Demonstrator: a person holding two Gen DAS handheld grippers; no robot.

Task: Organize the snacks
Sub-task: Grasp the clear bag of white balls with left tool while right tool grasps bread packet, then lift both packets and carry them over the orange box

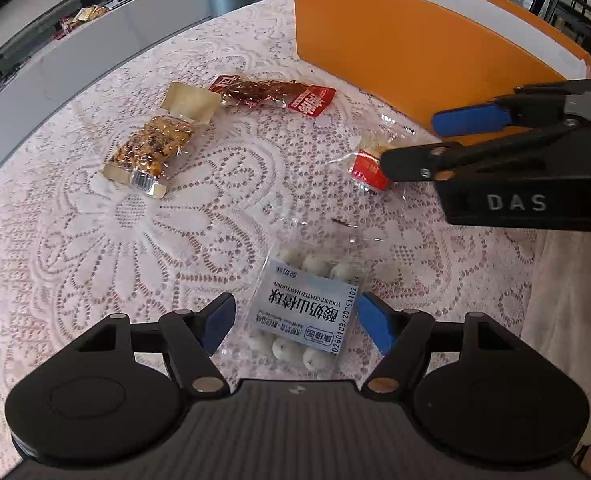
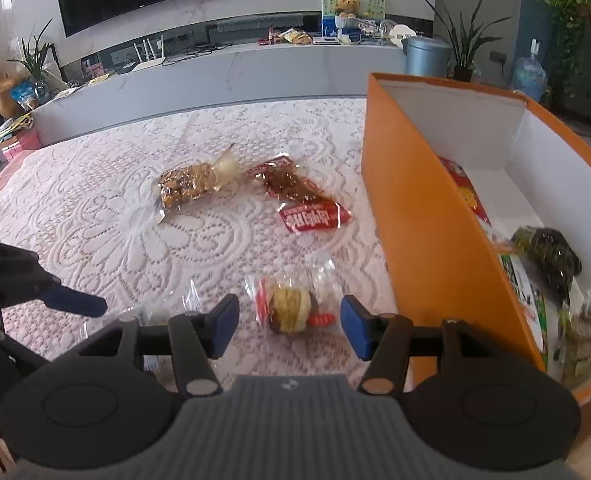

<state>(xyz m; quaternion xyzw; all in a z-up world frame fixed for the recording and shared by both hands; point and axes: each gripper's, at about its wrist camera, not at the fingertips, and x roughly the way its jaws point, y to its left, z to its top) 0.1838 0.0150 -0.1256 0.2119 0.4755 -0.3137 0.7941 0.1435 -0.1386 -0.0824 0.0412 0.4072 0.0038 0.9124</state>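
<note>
Both tools spread wide, left tool (image 1: 293, 322) astride hawthorn bag (image 1: 303, 312).

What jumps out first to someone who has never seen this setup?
Probably the tall orange box at the right of the lace-covered table, with some snacks already inside. Next, two open tongs: the left tongs straddle a bag of white yogurt balls, the right tongs a small clear-wrapped snack.

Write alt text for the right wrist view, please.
The open right gripper straddles a clear-wrapped round snack on the lace tablecloth. Two more packets, a nut bar and a red packet, lie beyond; the orange box at right already holds snacks.
</note>
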